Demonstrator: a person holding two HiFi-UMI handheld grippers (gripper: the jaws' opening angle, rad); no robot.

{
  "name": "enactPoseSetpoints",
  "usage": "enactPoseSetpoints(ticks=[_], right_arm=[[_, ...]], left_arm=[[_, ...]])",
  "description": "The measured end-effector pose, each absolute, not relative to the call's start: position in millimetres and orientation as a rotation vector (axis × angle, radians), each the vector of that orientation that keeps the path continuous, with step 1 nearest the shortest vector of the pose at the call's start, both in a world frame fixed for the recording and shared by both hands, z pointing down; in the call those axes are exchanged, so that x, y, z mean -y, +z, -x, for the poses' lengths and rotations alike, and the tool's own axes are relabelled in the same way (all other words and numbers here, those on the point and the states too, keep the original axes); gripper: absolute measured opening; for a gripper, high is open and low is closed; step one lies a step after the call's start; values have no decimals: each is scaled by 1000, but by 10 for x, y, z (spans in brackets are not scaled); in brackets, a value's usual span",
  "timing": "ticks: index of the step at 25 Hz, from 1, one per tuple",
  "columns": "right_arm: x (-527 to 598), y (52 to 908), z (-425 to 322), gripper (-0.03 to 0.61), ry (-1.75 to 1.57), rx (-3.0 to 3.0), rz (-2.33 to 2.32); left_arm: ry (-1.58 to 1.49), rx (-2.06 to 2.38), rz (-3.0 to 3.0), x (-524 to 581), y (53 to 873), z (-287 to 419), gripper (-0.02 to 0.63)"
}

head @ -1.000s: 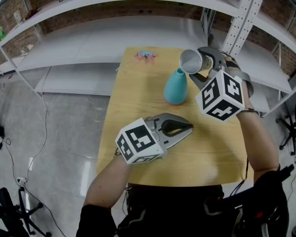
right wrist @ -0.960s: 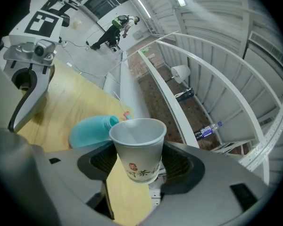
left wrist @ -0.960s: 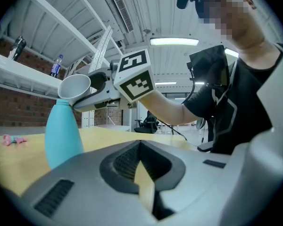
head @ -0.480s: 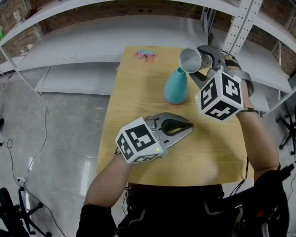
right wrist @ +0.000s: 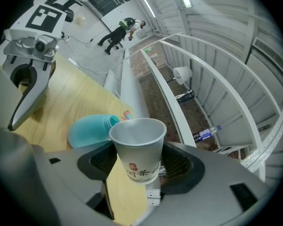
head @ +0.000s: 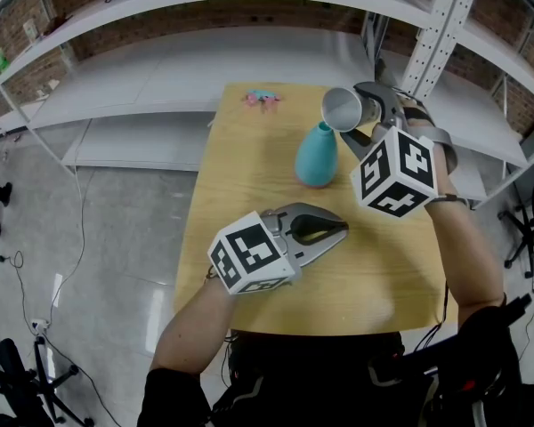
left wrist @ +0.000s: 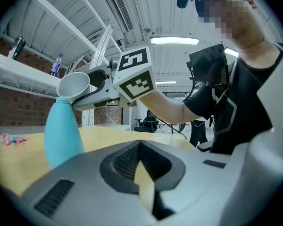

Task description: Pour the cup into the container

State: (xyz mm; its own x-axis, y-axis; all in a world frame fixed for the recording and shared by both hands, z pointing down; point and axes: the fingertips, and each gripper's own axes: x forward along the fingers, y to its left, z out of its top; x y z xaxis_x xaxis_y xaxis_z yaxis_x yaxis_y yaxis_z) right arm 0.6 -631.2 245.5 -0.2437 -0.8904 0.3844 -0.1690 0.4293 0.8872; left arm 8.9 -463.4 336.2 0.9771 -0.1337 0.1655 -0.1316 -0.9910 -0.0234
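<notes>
The cup (right wrist: 139, 147) has crept a touch sideways over the last second, so its rim now sits right at the container's (head: 318, 156) mouth, just past the right gripper's (head: 363, 111) fingertips. The right fingers are clamped on the cup's sides, and the cup is tipped over. I'd say the pour is starting, though I can't see any contents. The left gripper (head: 336, 227) is nearly closed with nothing in it, low over the table (head: 249, 176), and the container is ahead of its tips. The table is plain wood with pink bits (head: 262, 99) at the far end. Around it are white shelves (head: 160, 7), a brick wall and a shiny grey floor.
</notes>
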Motion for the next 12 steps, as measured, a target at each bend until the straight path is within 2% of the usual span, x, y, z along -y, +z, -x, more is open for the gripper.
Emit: enactPoseSetpoints(ticks=[12], right_arm=[[6334, 2444, -3, 300, -941, 1672, -926]], left_arm=[[-265, -213, 3114, 4657, 3363, -90, 2]])
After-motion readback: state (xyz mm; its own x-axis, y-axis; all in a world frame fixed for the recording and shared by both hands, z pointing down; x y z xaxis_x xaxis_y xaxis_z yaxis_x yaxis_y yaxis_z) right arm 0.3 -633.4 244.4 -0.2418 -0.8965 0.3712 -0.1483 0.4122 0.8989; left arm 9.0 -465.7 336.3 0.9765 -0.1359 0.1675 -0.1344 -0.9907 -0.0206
